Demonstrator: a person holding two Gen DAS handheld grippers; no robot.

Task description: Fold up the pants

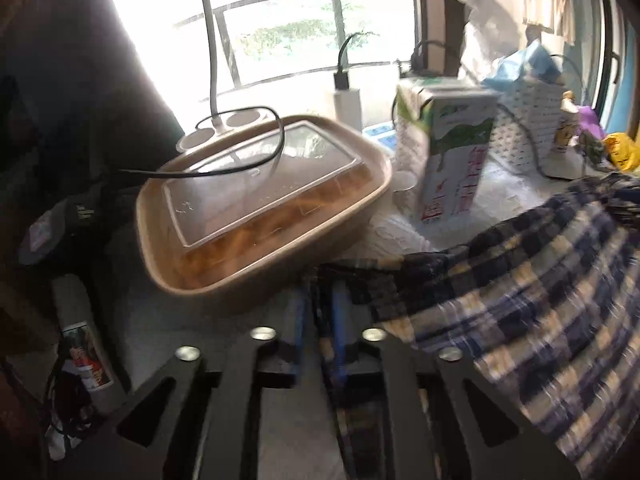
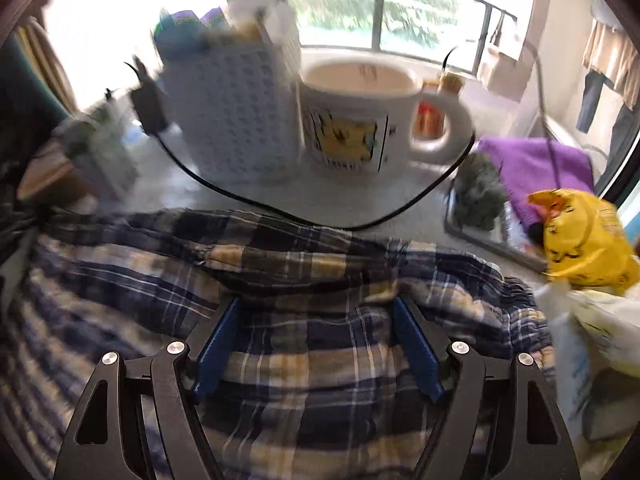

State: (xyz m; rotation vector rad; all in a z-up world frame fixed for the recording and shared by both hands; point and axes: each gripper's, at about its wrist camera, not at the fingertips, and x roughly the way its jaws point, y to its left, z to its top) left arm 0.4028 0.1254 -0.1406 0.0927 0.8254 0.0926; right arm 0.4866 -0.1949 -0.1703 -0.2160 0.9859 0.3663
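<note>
Your left tool [image 1: 318, 320] is clamped on the plaid pants [image 1: 520, 280]; at 11 o'clock sits a lidded tan container [image 1: 260, 208] of orange food. Your right tool [image 2: 316, 344] is spread apart over the pants [image 2: 280, 272], with a mug [image 2: 360, 120] at 12 o'clock, its print unreadable.

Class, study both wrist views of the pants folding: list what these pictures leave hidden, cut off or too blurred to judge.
- Left wrist view: the plaid pants run off the right edge, so legs and waistband cannot be told apart.
- Left wrist view: print on the milk carton is motion-blurred, unreadable.
- Right wrist view: the pants' lower part is cut by the bottom edge and gripper frame.
- Right wrist view: the mug's contents are hidden by its rim.
</note>
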